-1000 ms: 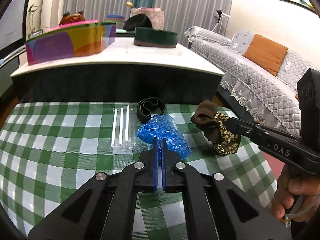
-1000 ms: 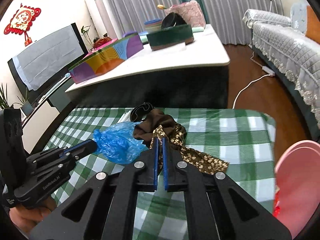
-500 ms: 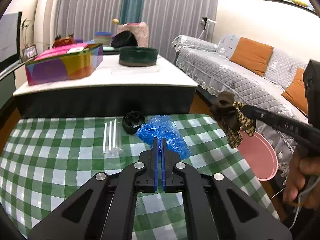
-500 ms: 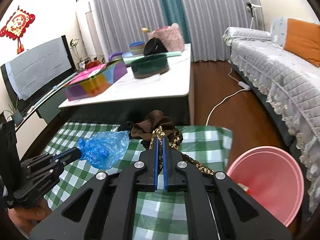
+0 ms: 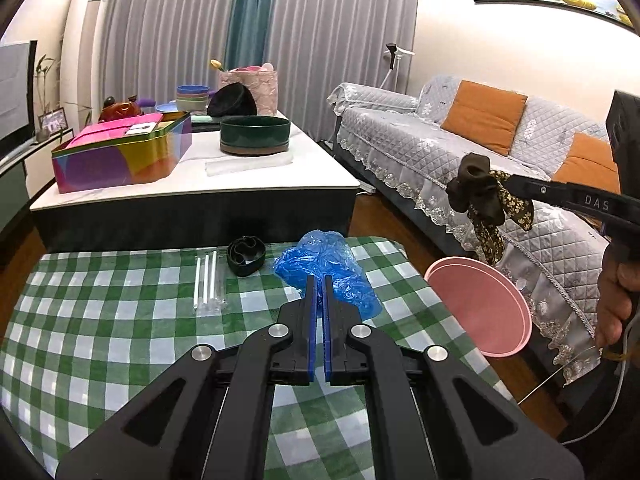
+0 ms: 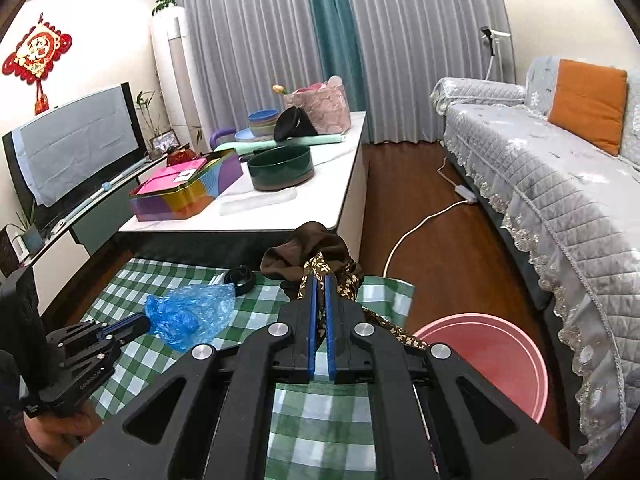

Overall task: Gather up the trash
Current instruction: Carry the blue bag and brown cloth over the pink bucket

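The brown cloth scrap (image 6: 316,256), floral-edged, hung clenched in the right tongs (image 6: 319,280) above the pink bin (image 6: 488,356), which stood on the floor beside the bench (image 6: 168,364). Only the left wrist view showed the scrap dangling free in air (image 5: 480,196) over the bin (image 5: 480,304). The left tongs (image 5: 319,280) were pinched on one blue plastic bag (image 5: 332,264), lying on the bench's green check cover (image 5: 100,340). Farther off lay three white straws (image 5: 207,282) and one black ring (image 5: 246,256). The right view alone showed the left tongs from outside (image 6: 140,322), touching the bag (image 6: 192,312).
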